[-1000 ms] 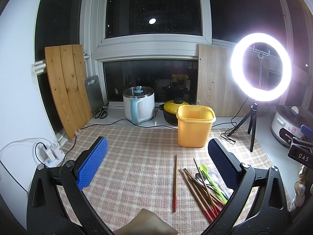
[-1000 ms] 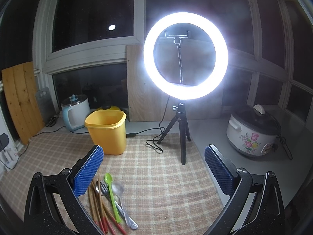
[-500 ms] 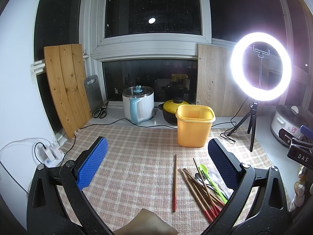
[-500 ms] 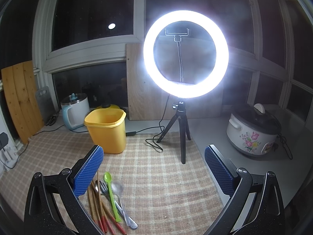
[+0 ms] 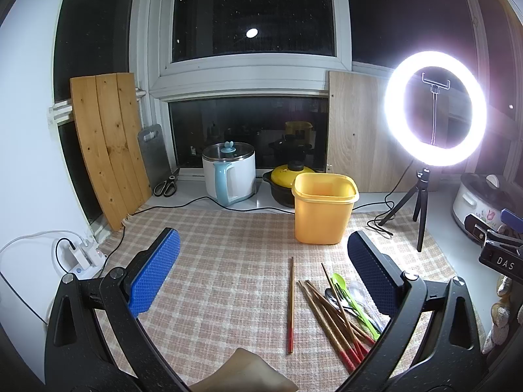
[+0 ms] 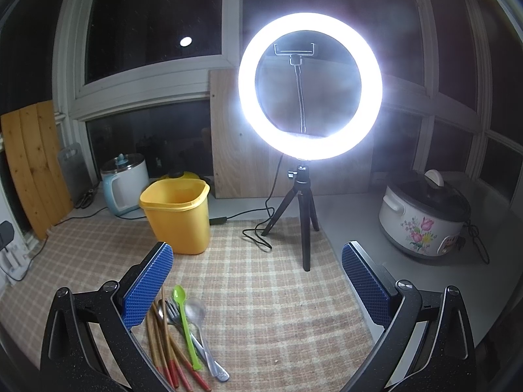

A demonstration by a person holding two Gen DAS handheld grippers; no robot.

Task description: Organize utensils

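Note:
A pile of wooden chopsticks (image 5: 330, 320) with red tips, a green plastic spoon (image 5: 351, 300), a metal fork and spoons lie on the checked mat. One chopstick (image 5: 291, 303) lies apart to the left. An empty yellow container (image 5: 322, 207) stands behind them. My left gripper (image 5: 261, 274) is open and empty above the mat, the pile by its right finger. My right gripper (image 6: 255, 281) is open and empty; the chopsticks (image 6: 163, 343), green spoon (image 6: 186, 323) and container (image 6: 178, 215) show at its left.
A ring light on a tripod (image 6: 307, 222) stands on the mat's right part, its cable trailing. A rice cooker (image 6: 425, 215) sits far right. A white kettle (image 5: 228, 173), a yellow-lidded pot (image 5: 287, 179), scissors (image 5: 166, 186) and wooden boards (image 5: 108, 143) line the back. A power strip (image 5: 81, 254) lies left.

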